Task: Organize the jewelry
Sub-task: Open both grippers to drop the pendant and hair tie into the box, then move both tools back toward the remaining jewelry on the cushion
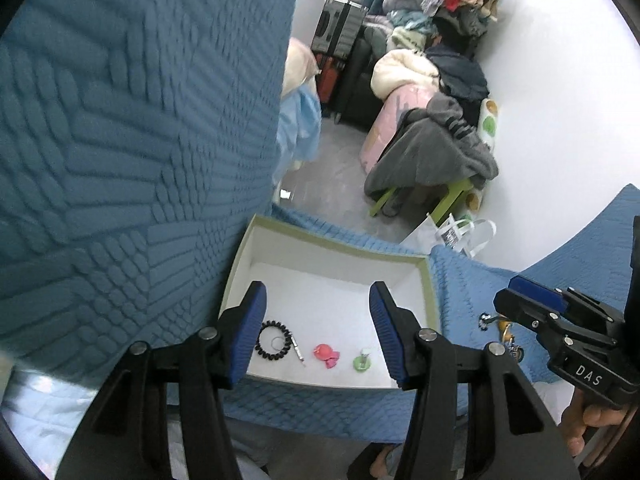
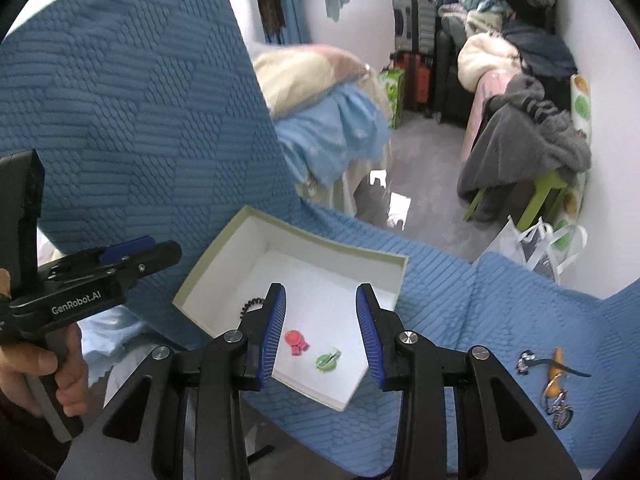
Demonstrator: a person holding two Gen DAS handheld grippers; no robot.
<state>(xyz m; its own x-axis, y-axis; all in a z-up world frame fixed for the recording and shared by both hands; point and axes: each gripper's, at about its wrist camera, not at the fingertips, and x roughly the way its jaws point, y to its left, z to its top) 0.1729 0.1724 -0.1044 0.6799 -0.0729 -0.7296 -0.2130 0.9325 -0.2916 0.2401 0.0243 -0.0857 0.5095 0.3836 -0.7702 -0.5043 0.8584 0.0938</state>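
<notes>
Jewelry, sorted in part: a shallow white box (image 1: 427, 280) with a pale green rim sits on a blue quilted cover (image 1: 120, 160). Inside, near the front wall, lie a black beaded bracelet (image 1: 273, 340), a thin metal ring with a small bar (image 1: 288, 346) just beside it, a pink piece (image 1: 326, 354) and a green piece (image 1: 362, 361), the last two apart from each other. Outside the box, on the cover to its right, lies a small cluster of charms (image 2: 554, 376) with a yellow-orange piece among them; details are too small to tell. Left gripper (image 1: 318, 332): fingers spread wide, holding nothing, above the box. Right gripper (image 2: 321, 334): fingers spread wide, holding nothing, also over the box front.
</notes>
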